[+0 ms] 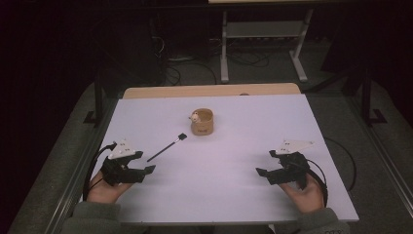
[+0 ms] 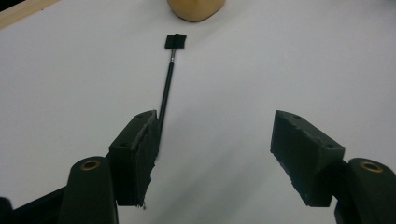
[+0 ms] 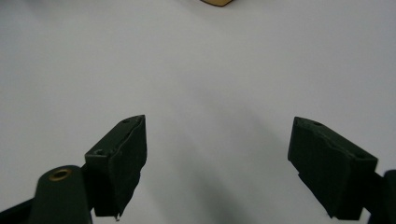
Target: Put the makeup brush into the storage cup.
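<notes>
A thin black brush (image 1: 166,147) with a square black head lies on the white table (image 1: 224,161), pointing toward a small tan wooden cup (image 1: 202,122) at the table's middle back. My left gripper (image 1: 146,163) rests at the front left, open and holding nothing, just short of the brush's near end. In the left gripper view the brush (image 2: 167,84) runs up from beside the left finger toward the cup (image 2: 195,9). My right gripper (image 1: 265,163) sits at the front right, open, with bare table between its jaws. The cup's edge (image 3: 215,2) shows in the right gripper view.
A wooden strip (image 1: 209,90) borders the table's far edge. Beyond it stand a metal-legged bench (image 1: 263,44) and cables on a dark floor. Cables trail from both grippers off the table's sides.
</notes>
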A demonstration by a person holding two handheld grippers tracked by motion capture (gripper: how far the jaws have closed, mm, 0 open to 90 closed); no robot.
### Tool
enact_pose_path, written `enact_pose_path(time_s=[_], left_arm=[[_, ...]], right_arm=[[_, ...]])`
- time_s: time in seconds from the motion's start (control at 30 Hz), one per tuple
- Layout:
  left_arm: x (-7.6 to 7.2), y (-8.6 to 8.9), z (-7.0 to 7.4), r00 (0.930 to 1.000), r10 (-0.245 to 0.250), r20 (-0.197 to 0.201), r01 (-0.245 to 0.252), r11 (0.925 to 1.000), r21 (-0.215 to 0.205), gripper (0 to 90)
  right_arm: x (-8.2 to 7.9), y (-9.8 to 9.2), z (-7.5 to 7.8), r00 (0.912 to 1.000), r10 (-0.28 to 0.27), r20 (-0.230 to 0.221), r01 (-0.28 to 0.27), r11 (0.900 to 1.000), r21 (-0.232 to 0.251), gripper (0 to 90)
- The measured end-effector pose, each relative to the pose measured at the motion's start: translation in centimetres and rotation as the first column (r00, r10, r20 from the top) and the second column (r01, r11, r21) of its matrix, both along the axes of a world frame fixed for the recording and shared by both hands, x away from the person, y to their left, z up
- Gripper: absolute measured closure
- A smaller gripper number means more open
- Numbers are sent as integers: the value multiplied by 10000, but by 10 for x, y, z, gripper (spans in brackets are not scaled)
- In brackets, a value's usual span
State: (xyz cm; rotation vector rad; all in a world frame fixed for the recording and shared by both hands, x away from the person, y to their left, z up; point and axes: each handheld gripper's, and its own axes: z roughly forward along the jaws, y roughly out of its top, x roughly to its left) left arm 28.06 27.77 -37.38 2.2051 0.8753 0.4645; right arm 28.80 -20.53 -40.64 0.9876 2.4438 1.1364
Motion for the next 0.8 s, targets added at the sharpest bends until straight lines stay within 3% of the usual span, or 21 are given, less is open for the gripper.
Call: enact_pose_path(time_s=[0.17,0.3,0.63,0.8], left_arm=[[17,-2,6,9997,-58,-258,63,9998,206,354],[30,-9,9,9988,-312,-372,335,9975,629,372],[65,-29,4,9942,-614,-887,724,9892,1275,426],[83,-36,-2,9891,-636,-1329,847,9835,1598,442]], right_arm=[[-1,1,1,9999,18,118,-17,10000,-80,197],[0,1,2,9999,3,171,-1,10000,-72,201],[4,-1,2,9999,-34,167,34,10000,-4,209],[4,-1,2,9999,-40,135,40,10000,23,210]])
